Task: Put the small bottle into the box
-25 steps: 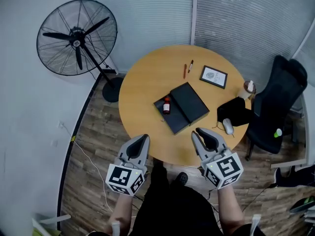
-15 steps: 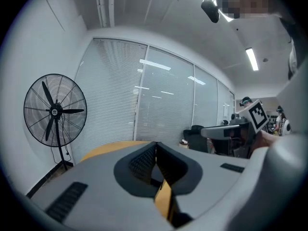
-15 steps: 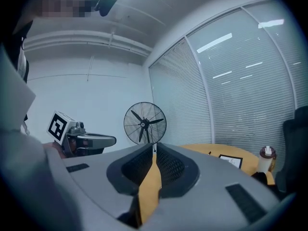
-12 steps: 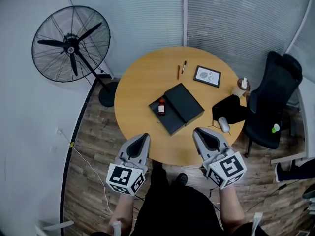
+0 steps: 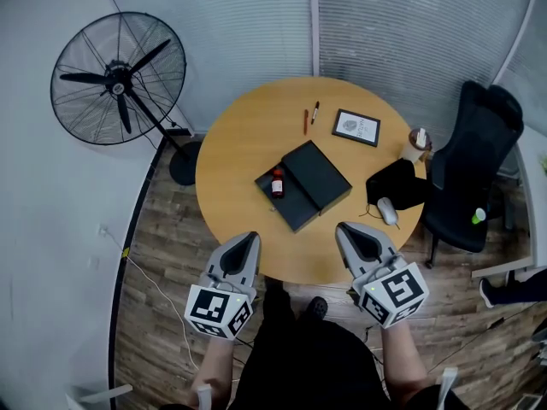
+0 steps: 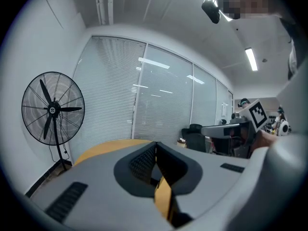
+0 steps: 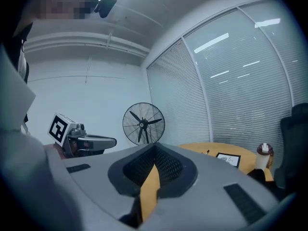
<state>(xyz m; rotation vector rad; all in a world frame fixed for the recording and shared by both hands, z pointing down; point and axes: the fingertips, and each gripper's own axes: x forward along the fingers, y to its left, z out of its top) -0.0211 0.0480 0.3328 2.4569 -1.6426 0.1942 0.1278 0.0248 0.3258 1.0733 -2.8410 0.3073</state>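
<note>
**Head view first: bottle upright in the open box, both tools shut and empty**

Head view: the small bottle (image 5: 277,183) stands upright in what I take to be the tray half of the open black box (image 5: 293,207), near the middle of the round worktop (image 5: 248,135). The lid (image 5: 318,175) lies flat just beside the bottle. I see nothing else in the tray. A lidded cup (image 5: 416,143) sits at the worktop's far right edge, and its contents are hidden. The left tool (image 5: 249,238) and the right tool (image 5: 345,228) hang by the near edge, well apart from the box.

Left gripper view: the jaws of the left tool (image 6: 155,144) meet at the tips with nothing between them. I can see the worktop's rim beyond them, but not the box.

Right gripper view: the jaws of the right tool (image 7: 154,147) are closing and their tips already touch, with nothing between them. The cup (image 7: 262,154) shows past them.

To my eye the placing is done.
- **Reaching back in:** the bottle is narrow and upright, so a closed tool sweeping in to fold the lid could clip it and tip it.
- **Folding the lid:** the lid could catch the bottle's cap if the bottle is taller than the tray is deep, which I cannot judge from here.
- **Re-gripping:** any new grip would need the jaws opened well before the approach.
</note>
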